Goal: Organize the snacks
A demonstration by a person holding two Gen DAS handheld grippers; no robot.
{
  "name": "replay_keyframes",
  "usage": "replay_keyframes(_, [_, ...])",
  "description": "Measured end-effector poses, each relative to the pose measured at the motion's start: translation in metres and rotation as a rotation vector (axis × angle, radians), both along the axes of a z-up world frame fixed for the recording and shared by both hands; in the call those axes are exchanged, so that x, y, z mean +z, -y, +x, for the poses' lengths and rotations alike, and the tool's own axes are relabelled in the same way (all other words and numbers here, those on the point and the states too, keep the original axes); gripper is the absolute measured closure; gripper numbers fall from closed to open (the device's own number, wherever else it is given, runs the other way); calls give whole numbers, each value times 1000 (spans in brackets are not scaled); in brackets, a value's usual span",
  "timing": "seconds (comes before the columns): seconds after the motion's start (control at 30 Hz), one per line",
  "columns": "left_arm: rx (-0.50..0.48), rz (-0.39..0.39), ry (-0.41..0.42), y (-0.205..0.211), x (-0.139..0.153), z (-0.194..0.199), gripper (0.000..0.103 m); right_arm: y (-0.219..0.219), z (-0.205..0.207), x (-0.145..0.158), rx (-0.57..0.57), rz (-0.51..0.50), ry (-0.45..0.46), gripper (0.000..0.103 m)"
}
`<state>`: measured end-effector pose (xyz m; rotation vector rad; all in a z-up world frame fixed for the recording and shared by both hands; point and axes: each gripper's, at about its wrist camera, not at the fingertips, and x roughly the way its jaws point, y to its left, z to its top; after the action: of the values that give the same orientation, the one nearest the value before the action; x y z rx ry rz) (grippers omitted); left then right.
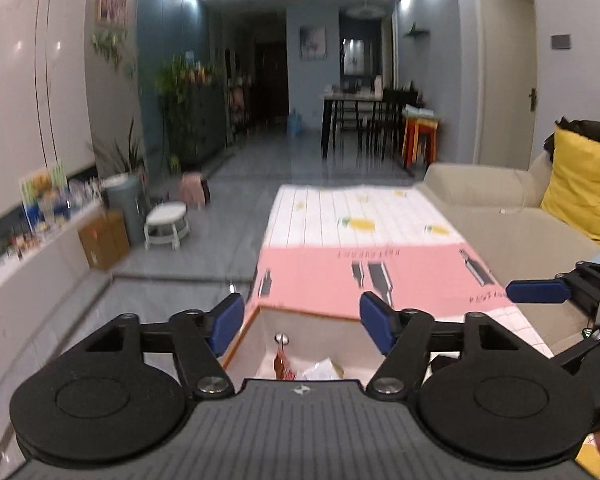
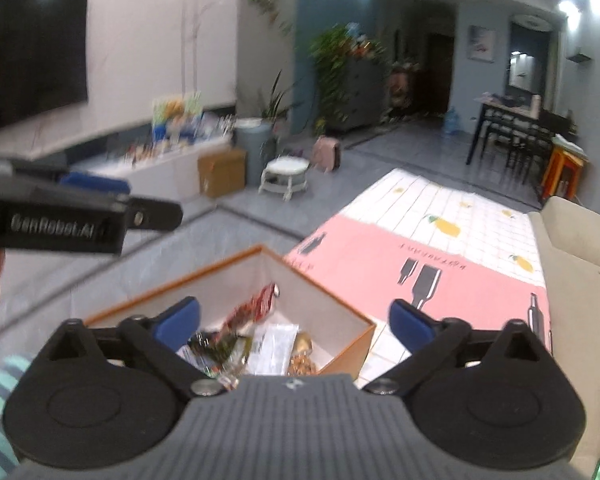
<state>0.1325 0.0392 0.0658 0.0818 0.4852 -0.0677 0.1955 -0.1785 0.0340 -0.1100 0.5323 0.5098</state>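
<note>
Both wrist views look down closely on the box (image 1: 300,344) (image 2: 260,280).

Snack packets (image 2: 256,340) inside box (image 2: 340,312), on cloth-covered surface (image 2: 460,280); sofa (image 2: 580,280) right, stool (image 2: 286,172) beyond on floor.

this is a lived-in home, an open living room running into a dining area. at the right edge of the left wrist view a beige fabric sofa (image 1: 484,216) carries a yellow cushion (image 1: 580,184), and a dark dining table with chairs (image 1: 360,120) stands at centre right further back. the right wrist view shows a wall-mounted black television (image 2: 32,52) at upper left, leafy potted plants (image 2: 336,64) at top centre, and a small white round stool (image 2: 286,174) on the grey tiled floor.
</note>
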Motion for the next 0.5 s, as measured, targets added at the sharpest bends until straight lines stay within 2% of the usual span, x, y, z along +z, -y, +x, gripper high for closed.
replay_keyframes(0.07, [5,44,33,10,5,-12,12,10,-14,8,-23,34,29,4])
replay_keyframes(0.13, [27,86,58,19,5,-21,11,17,-28,13,-41,47,56,4])
replay_keyframes(0.2, [52,113,60,27,3,-29,6,22,-41,14,-71,40,82,4])
replay_keyframes(0.3, [74,151,47,34,-2,-36,6,27,-58,10,-119,16,109,4])
replay_keyframes(0.4, [114,191,23,34,-12,-40,5,33,-70,3,-136,21,85,4])
replay_keyframes(0.5, [156,165,-11,29,-24,-40,2,37,-77,-7,-149,44,41,4])
